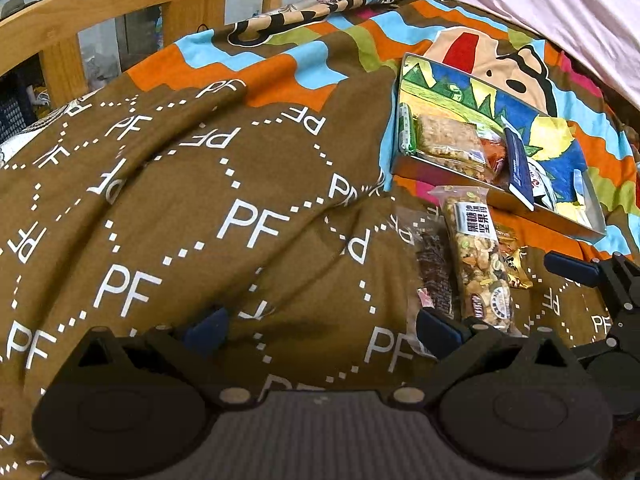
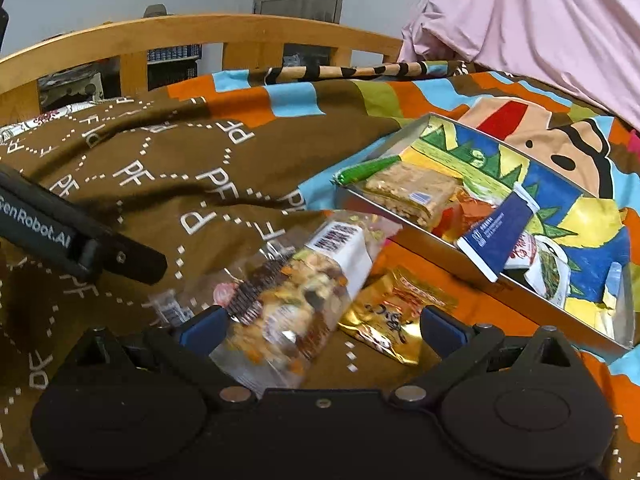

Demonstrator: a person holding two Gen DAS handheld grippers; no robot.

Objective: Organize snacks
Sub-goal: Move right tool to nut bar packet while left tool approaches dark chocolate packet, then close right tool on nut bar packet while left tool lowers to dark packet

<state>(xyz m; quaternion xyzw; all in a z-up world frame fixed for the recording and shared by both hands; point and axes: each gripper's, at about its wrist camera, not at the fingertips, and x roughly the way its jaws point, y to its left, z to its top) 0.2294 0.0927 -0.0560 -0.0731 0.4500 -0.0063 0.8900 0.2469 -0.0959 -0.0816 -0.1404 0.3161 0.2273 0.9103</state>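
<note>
A clear nut bar packet (image 2: 304, 280) with a white label lies blurred on the brown bedspread between the fingers of my right gripper (image 2: 322, 326), which is open. It overlaps a dark striped packet (image 2: 252, 298), and a gold packet (image 2: 394, 316) lies to its right. In the left wrist view, the nut bar packet (image 1: 478, 256), dark packet (image 1: 434, 276) and gold packet (image 1: 516, 264) lie to the right of my left gripper (image 1: 322, 326), which is open and empty. A metal tray (image 2: 420, 240) behind them holds several snacks.
In the tray (image 1: 440, 178) are a green stick (image 2: 368, 168), an oat bar (image 2: 412, 192), an orange packet (image 2: 464, 212) and a blue packet (image 2: 496, 236). A wooden bed rail (image 2: 200, 32) runs along the back. A pink sheet (image 2: 540, 20) hangs at the right.
</note>
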